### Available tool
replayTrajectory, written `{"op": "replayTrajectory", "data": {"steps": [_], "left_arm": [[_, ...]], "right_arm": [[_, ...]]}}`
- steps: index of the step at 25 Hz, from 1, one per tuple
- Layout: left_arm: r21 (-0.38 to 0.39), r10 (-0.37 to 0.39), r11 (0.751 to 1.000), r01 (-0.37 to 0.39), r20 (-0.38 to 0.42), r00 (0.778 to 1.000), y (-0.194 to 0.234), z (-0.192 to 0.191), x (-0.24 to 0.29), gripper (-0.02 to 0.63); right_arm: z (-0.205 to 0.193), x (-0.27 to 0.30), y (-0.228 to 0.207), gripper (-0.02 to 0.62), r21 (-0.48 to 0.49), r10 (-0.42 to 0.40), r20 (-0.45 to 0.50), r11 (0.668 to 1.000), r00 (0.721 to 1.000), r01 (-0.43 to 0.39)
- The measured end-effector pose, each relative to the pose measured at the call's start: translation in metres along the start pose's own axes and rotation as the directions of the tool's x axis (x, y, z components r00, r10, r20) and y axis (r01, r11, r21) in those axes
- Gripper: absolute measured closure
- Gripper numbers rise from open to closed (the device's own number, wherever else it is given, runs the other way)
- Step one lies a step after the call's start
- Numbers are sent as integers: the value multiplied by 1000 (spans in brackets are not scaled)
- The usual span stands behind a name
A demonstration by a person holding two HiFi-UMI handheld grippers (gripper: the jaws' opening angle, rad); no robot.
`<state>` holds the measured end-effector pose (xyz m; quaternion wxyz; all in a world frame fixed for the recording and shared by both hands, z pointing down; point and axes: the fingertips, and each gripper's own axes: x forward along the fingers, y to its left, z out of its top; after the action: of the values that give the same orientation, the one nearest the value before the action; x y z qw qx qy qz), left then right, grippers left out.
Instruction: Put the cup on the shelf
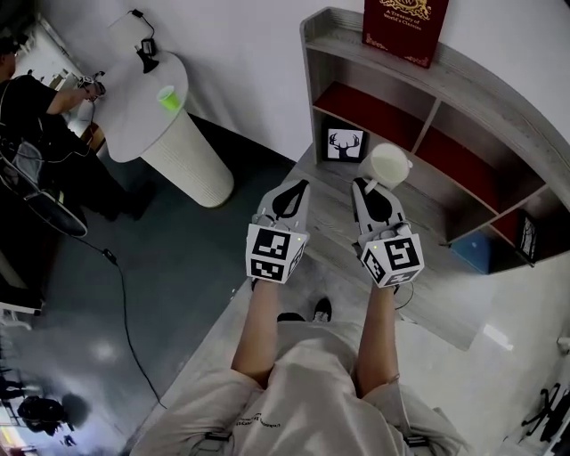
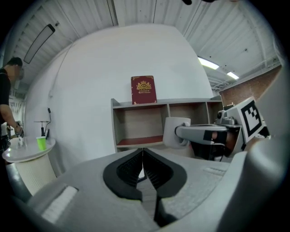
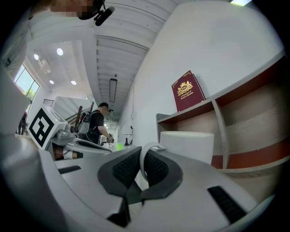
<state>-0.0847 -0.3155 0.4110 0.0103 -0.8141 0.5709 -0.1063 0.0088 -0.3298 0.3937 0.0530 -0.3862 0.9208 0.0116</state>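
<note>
A white cup [image 1: 388,166] hangs in the air in front of the wooden shelf [image 1: 427,105], level with its lower compartments. My right gripper [image 1: 367,185] is shut on the cup's handle; in the right gripper view the thin handle [image 3: 144,158] sits pinched between the black pads, with the cup body [image 3: 186,144] just beyond. My left gripper [image 1: 298,184] is beside it on the left, shut, its pads meeting with nothing between them. The left gripper view shows the cup [image 2: 174,132] held at the right before the shelf [image 2: 158,103].
A red book [image 1: 403,27] stands on top of the shelf. A small framed deer picture [image 1: 345,144] sits in the bottom left compartment, and a blue object [image 1: 472,251] lies lower right. A round white pedestal table [image 1: 147,107] with a green cup [image 1: 168,98] stands far left, beside a person [image 1: 27,107].
</note>
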Motion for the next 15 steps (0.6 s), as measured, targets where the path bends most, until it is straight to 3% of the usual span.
{"op": "replayTrajectory", "data": {"steps": [8,15], "left_arm": [[-23,16,1000,-17,-25,1000,17,-7,13,595],[-18,-28,999,28,-28,999,23,-6,37,595]], "right_arm": [[-10,17,2,572,23,33,-21,999,999,-33],[-13,35,-7,572,30,18,-26,999,999,-18]]}}
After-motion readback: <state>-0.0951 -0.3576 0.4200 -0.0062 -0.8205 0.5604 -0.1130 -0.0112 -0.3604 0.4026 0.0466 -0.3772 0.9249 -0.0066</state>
